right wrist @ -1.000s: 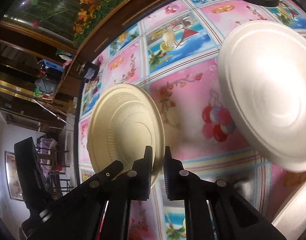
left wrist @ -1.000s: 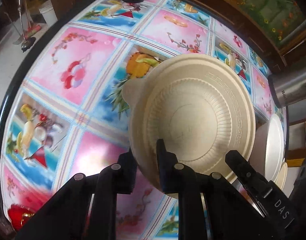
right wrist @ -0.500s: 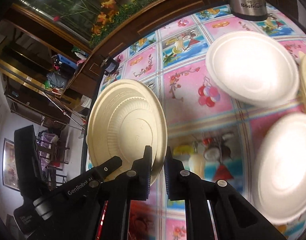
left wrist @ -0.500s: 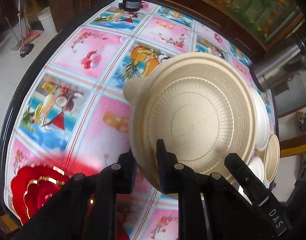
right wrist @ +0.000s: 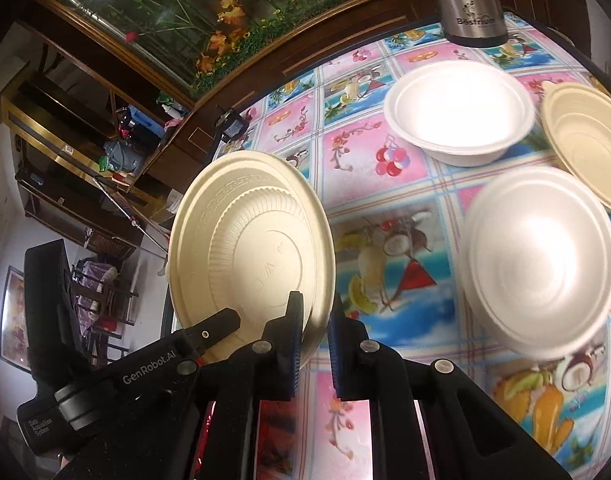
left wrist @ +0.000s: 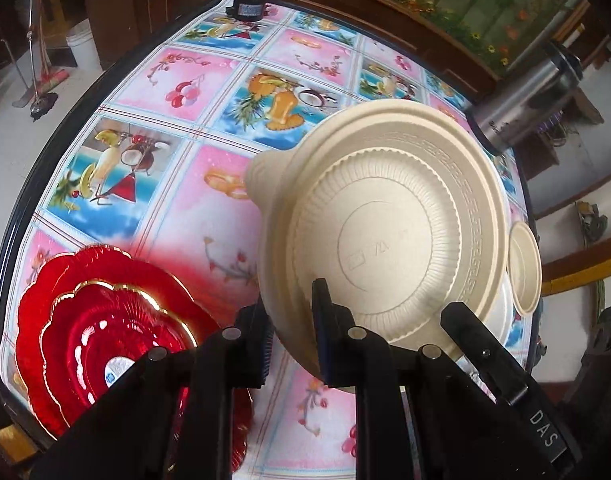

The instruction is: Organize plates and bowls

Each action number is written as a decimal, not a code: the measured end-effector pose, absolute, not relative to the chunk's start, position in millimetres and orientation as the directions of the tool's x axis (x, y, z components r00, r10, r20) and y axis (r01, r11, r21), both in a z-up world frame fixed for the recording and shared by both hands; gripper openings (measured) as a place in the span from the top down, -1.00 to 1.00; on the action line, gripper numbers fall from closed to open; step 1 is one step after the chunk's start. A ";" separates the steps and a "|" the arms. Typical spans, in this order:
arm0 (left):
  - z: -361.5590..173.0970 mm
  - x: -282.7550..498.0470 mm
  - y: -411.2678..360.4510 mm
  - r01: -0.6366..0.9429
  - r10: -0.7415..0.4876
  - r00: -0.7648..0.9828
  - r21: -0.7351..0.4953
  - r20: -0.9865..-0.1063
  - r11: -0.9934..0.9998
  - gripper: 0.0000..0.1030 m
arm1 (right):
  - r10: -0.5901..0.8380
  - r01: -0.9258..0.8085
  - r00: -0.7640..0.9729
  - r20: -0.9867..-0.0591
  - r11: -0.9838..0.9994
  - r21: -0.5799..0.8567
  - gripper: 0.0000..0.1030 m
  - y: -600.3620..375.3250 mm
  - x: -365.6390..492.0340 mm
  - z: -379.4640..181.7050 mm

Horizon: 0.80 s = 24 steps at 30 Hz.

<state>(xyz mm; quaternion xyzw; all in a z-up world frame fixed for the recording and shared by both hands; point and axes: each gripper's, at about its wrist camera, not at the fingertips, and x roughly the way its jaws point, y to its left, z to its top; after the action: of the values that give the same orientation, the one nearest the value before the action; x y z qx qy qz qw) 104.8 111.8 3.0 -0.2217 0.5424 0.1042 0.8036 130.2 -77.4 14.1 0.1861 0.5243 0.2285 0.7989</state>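
A cream ribbed bowl (left wrist: 385, 232) hangs tilted above the table, its underside facing both cameras. My left gripper (left wrist: 291, 312) is shut on its near rim. In the left wrist view, the other gripper's finger (left wrist: 477, 344) touches the rim further right. In the right wrist view, the same cream bowl (right wrist: 249, 248) sits at centre left, with my right gripper (right wrist: 315, 308) shut on its edge. The left gripper's finger (right wrist: 209, 332) reaches it from the left. A stack of red gold-edged plates (left wrist: 105, 328) lies at the table's near left.
Two white foam bowls (right wrist: 457, 112) (right wrist: 537, 260) and another cream bowl (right wrist: 585, 136) stand on the fruit-print tablecloth (right wrist: 385, 248). A steel flask (right wrist: 465, 0) rises at the far edge. A small black device (left wrist: 247, 6) sits at the far rim.
Both grippers have carried the cream bowl up and across the table. The red plates have come into the left wrist view. The white bowls now look smaller and farther off.
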 end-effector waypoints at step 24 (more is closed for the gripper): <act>12.0 49.6 96.8 -0.378 -0.040 0.474 -0.245 -0.880 0.893 0.70 | 0.582 -0.234 0.393 -0.712 0.812 0.535 0.77 -96.6 79.7 21.2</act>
<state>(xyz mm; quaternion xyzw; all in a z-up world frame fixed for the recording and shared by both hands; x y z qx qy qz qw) 49.6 96.8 12.0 -0.2079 0.5027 0.1012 0.8330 79.7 -96.6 21.2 0.1774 0.4910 0.2503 0.8154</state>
